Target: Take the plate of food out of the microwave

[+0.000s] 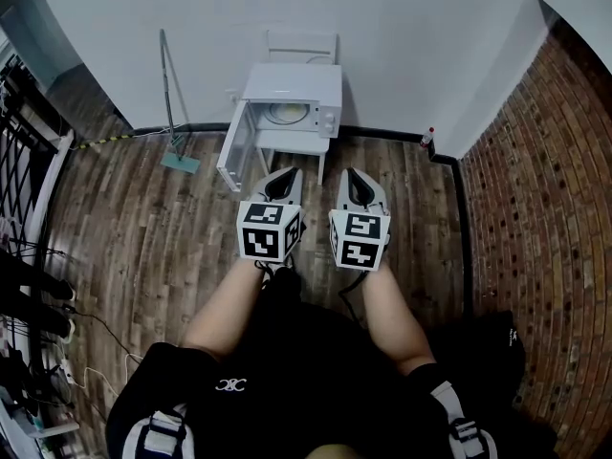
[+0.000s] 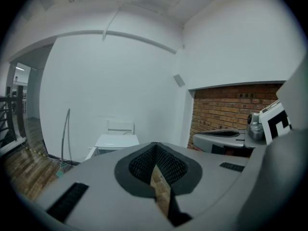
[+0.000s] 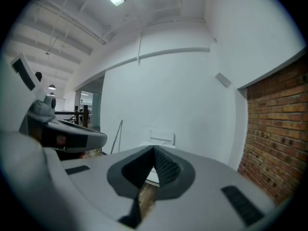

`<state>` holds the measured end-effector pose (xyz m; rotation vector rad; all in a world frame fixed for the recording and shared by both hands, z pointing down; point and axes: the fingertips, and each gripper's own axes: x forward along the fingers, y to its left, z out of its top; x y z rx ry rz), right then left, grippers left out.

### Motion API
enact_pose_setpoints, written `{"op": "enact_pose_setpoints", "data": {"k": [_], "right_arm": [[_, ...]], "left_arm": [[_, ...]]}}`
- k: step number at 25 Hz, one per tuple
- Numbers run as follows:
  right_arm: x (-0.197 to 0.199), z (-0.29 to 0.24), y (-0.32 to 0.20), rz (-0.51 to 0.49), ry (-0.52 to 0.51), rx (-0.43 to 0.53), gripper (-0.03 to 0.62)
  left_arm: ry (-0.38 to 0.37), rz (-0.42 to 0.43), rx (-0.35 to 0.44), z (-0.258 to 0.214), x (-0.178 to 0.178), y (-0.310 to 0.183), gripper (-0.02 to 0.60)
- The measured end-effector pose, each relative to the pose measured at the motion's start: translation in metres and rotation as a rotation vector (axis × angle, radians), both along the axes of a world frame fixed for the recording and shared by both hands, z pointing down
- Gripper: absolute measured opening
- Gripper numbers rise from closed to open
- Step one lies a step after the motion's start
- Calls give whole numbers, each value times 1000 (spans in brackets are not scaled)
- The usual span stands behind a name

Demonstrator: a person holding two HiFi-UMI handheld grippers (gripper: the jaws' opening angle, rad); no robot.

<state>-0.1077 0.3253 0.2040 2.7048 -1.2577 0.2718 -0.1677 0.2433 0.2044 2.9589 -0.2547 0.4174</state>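
Observation:
A white microwave (image 1: 293, 100) stands on a small white table by the far wall. Its door (image 1: 234, 148) hangs open to the left. Inside lies a pale plate (image 1: 286, 113); what is on it is too small to make out. My left gripper (image 1: 283, 184) and right gripper (image 1: 353, 184) are held side by side over the wood floor, short of the microwave, pointing at it. Both are shut with nothing between the jaws. In the left gripper view the shut left gripper (image 2: 155, 147) points at the microwave (image 2: 117, 141). The right gripper (image 3: 154, 151) covers most of the microwave in its own view.
A white chair (image 1: 301, 43) stands behind the microwave against the wall. A long-handled mop (image 1: 171, 103) leans on the wall to the left. A brick wall (image 1: 550, 180) closes the right side, with a small bottle (image 1: 427, 138) at its foot. Black racks and cables (image 1: 29, 285) line the left edge.

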Motion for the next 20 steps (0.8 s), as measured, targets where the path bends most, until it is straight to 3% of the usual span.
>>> {"op": "enact_pose_setpoints", "data": {"k": [9, 20], "right_arm": [[46, 12, -21, 20, -3, -17, 12], [150, 21, -78, 55, 4, -70, 12]], "left_arm": [[-9, 43, 1, 13, 48, -20, -3], [-17, 58, -48, 29, 153, -92, -3]]}}
